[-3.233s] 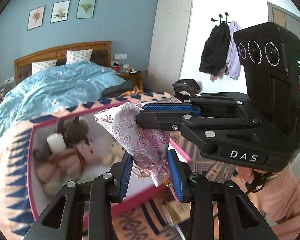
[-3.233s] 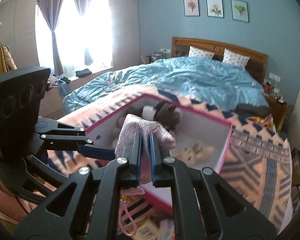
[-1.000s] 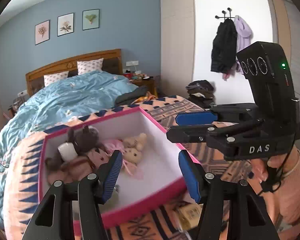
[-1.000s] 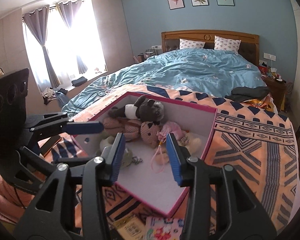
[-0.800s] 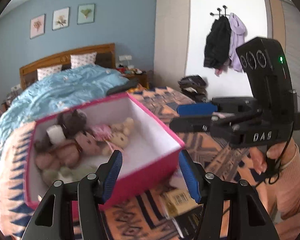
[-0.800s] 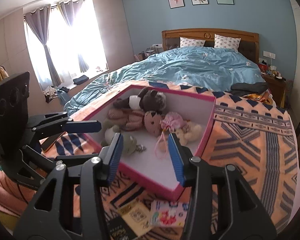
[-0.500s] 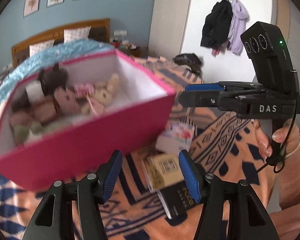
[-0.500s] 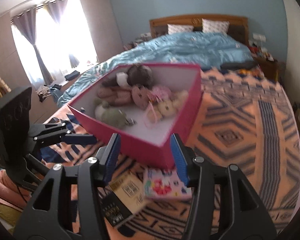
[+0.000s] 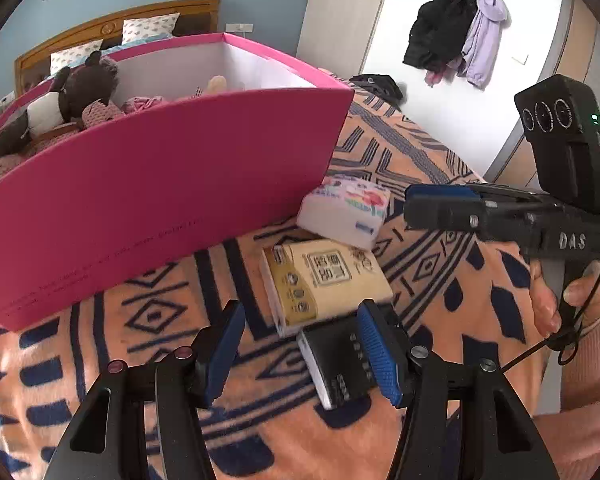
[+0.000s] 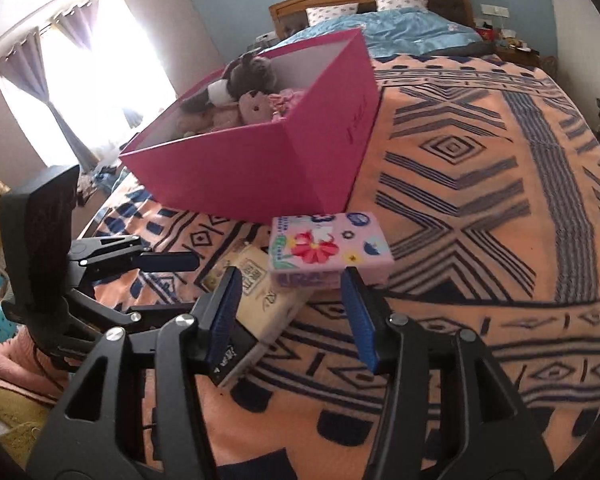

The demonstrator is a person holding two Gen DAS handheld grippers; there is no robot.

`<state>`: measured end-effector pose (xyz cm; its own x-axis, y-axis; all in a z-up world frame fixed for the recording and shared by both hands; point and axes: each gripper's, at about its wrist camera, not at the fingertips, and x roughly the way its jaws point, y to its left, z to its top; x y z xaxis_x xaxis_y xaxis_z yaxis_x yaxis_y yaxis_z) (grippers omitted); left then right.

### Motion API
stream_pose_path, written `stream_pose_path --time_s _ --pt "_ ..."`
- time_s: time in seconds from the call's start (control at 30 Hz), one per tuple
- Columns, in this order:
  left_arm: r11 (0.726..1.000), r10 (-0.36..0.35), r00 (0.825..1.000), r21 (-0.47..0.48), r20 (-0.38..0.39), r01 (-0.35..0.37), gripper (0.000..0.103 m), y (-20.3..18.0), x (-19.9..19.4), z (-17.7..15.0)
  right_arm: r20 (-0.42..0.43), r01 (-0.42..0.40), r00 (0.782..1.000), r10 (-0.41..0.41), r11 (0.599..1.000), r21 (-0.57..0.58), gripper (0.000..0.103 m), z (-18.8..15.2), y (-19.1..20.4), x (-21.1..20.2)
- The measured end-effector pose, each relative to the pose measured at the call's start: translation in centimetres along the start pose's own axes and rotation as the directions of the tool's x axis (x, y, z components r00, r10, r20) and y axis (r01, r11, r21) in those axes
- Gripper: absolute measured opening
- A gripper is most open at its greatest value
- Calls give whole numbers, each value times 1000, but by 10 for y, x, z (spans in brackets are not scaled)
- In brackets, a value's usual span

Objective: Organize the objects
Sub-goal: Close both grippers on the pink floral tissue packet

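At the far left, the pink box [image 9: 148,184] stood on the patterned orange blanket [image 9: 420,160], its open top crowded with plush toys [image 9: 60,96]: a dark brown one lay against the left wall with paler ones beside it.

Below it, the left gripper [image 9: 302,346] hovered low over the blanket with its blue-padded fingers [image 9: 224,344] spread apart and grasping nothing. A black packet [image 9: 336,364] lay just inside the right-hand finger, and a tan tissue pack [image 9: 324,276] rested partly over its far end, in line with the gap between the fingers.

Further right, a floral tissue pack [image 9: 346,208] lay just beside the tan one, close to the box's near corner.

In the right wrist view, the right gripper [image 10: 290,312] was likewise released, its fingers [image 10: 358,316] wide apart and empty, with the near edge of the floral pack [image 10: 328,248] between their tips.

At the far right of the left wrist view, coats [image 9: 456,44] hung on the wall.
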<state>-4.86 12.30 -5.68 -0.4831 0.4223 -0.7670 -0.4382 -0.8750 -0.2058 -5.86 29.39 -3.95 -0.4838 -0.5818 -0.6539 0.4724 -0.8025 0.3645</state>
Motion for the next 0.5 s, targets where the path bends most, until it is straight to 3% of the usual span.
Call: stream_pose_path --time_s 0.2,0.33,0.5 --pt "1000 11 1000 -8 -12 -12 60 0 13 16 0 28 1000 -28 996 80 54 16 -30 12" --pt "1000 23 999 -19 -23 -23 60 3 19 20 -40 -48 998 54 989 139 54 17 -43 29" --pt "999 -8 999 -44 -37 7 60 12 16 8 -45 -102 993 107 988 117 54 11 -31 33"
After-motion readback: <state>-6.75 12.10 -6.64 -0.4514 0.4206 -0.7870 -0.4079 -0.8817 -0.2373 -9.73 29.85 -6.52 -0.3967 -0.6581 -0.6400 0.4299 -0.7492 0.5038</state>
